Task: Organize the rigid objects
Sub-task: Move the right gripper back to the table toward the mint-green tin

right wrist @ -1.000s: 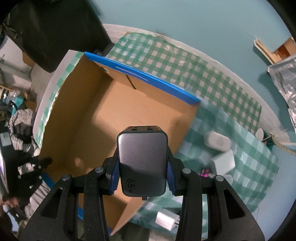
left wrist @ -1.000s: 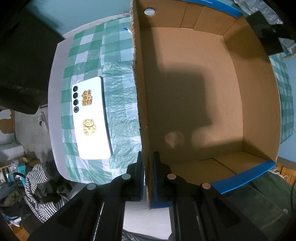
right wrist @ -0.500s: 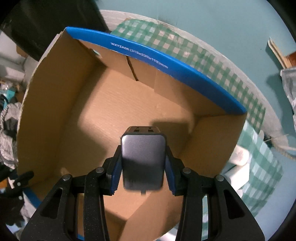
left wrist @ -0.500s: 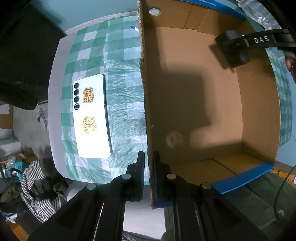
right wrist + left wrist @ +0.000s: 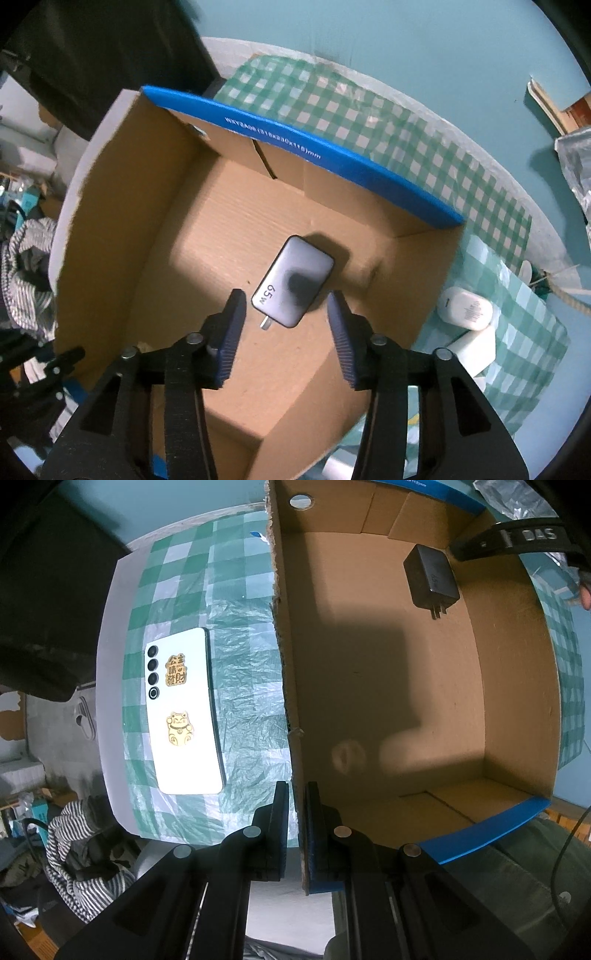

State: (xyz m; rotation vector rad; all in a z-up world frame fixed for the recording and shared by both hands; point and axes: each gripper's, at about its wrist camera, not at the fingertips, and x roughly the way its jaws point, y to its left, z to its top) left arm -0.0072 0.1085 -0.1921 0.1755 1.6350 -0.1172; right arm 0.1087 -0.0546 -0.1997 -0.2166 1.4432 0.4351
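An open cardboard box [image 5: 110,240] with blue-edged flaps stands on a green checked tablecloth [image 5: 369,122]. A dark grey 65W charger [image 5: 293,280] lies flat on the box floor, prongs toward me. My right gripper [image 5: 286,295] hangs above it with its jaws opening; the blue pads [image 5: 340,325] stand clear of the charger on both sides. In the left wrist view the charger [image 5: 432,578] shows at the far right of the box [image 5: 509,686]. My left gripper [image 5: 295,786] is shut on the box's left wall. A white phone [image 5: 183,709] with gold stickers lies left of the box.
Two white adapters [image 5: 467,308] [image 5: 474,345] lie on the cloth right of the box. The table edge [image 5: 107,701] runs close to the phone, with striped fabric [image 5: 74,853] below it. A foil bag [image 5: 576,170] sits at the far right.
My right gripper sank into the box and let go of the charger, which now lies on the box floor. The left gripper kept its hold on the wall.
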